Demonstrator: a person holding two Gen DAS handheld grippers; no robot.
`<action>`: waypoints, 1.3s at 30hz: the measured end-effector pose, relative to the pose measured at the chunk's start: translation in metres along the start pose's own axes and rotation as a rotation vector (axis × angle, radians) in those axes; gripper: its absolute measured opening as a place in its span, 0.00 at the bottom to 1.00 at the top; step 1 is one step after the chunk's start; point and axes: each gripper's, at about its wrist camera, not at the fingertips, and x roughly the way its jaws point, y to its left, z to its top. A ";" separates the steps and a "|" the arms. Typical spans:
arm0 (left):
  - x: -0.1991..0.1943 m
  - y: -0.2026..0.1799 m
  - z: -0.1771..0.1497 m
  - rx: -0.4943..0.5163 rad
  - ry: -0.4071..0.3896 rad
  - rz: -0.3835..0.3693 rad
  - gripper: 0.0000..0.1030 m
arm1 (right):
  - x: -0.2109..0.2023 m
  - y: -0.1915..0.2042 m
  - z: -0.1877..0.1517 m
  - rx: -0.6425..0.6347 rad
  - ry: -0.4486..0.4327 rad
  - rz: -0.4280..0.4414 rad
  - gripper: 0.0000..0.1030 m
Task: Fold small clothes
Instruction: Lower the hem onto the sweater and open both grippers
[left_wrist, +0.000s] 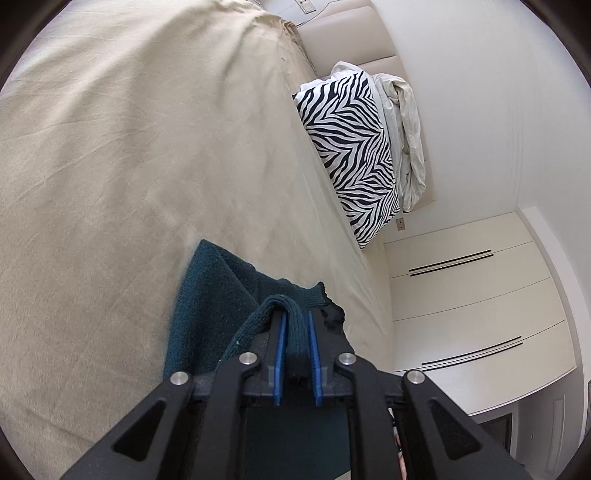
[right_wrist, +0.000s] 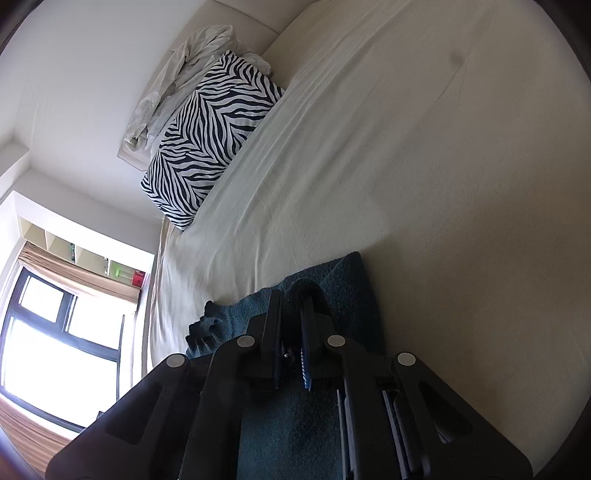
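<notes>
A dark teal knitted garment (left_wrist: 207, 306) lies on a beige bed sheet (left_wrist: 110, 166). My left gripper (left_wrist: 295, 321) is shut on a thick folded edge of it, which sticks out between the blue pads. In the right wrist view the same teal garment (right_wrist: 343, 288) hangs from my right gripper (right_wrist: 293, 306), which is shut on another bunched edge of it. A dark ruffled trim (right_wrist: 203, 328) shows at the left of the garment. Both grippers hold the cloth just above the sheet (right_wrist: 406, 166).
A zebra-print pillow (left_wrist: 351, 147) and a crumpled white duvet (left_wrist: 406, 140) lean at the headboard. White wardrobe doors (left_wrist: 472, 295) stand beside the bed. A window (right_wrist: 55, 350) with a brown curtain is at the far left in the right wrist view.
</notes>
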 end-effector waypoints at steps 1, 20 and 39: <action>0.002 0.005 0.000 -0.007 -0.003 0.019 0.64 | 0.008 -0.002 0.002 -0.005 0.015 -0.014 0.10; -0.057 0.007 -0.109 0.253 -0.002 0.182 0.61 | -0.082 0.007 -0.092 -0.323 -0.003 -0.156 0.56; -0.062 0.007 -0.140 0.444 -0.057 0.383 0.24 | -0.118 -0.009 -0.155 -0.467 -0.014 -0.258 0.30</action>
